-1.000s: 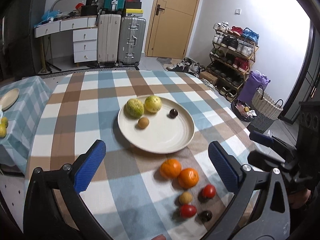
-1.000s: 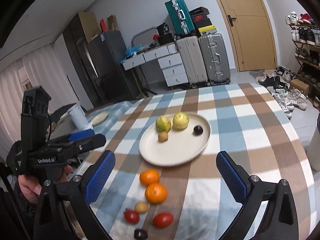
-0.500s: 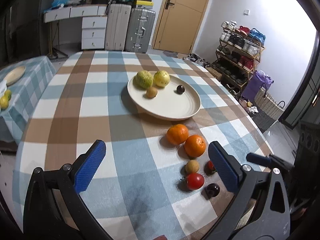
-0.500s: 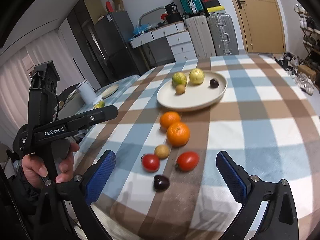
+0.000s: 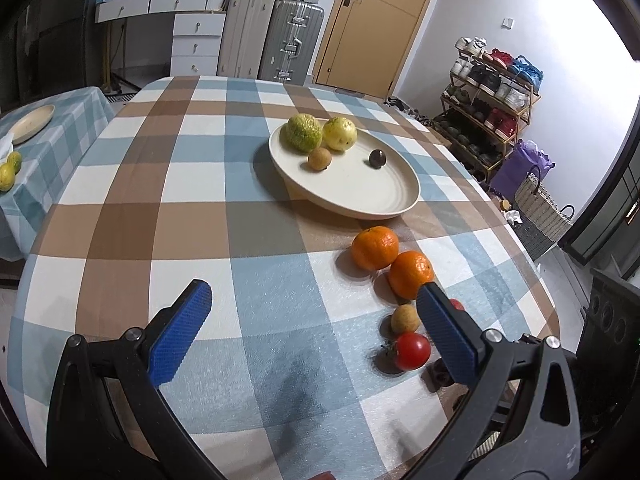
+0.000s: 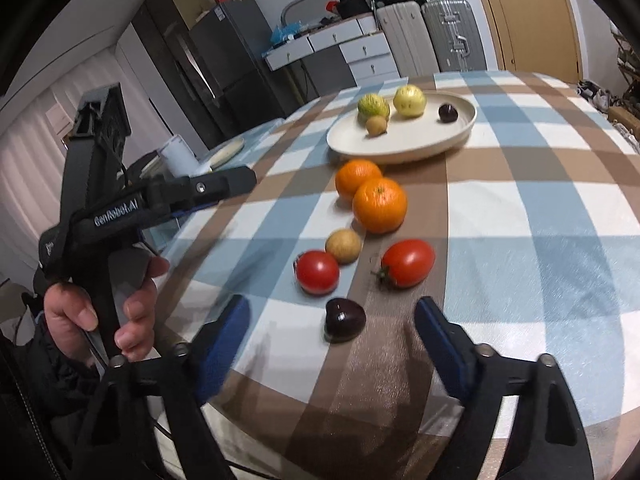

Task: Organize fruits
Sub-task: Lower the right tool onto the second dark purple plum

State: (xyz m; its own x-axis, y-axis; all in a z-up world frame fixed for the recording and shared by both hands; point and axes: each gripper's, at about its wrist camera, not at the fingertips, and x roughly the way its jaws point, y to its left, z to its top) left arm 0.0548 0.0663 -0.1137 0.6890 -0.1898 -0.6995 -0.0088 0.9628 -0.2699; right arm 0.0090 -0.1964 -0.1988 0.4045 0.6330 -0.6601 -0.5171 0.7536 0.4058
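Observation:
A cream plate (image 5: 360,196) (image 6: 420,144) holds a green fruit (image 5: 303,133), a yellow fruit (image 5: 339,133), a small brown fruit (image 5: 320,158) and a dark plum (image 5: 377,158). In front of it on the checked cloth lie two oranges (image 6: 357,178) (image 6: 379,205), a small tan fruit (image 6: 343,245), two tomatoes (image 6: 317,272) (image 6: 407,262) and a dark plum (image 6: 344,319). My right gripper (image 6: 334,332) is open and empty, its fingers either side of that plum. My left gripper (image 5: 312,332) is open and empty above the cloth, left of the loose fruit.
The table's near edge lies just under both grippers. A side table (image 5: 60,128) at the left carries a plate and small yellow fruits. Suitcases (image 5: 280,40), drawers, a door and a shoe rack (image 5: 492,96) stand behind.
Both grippers have come down and toward the table's near edge. The right gripper now frames the dark plum. No fruit has moved.

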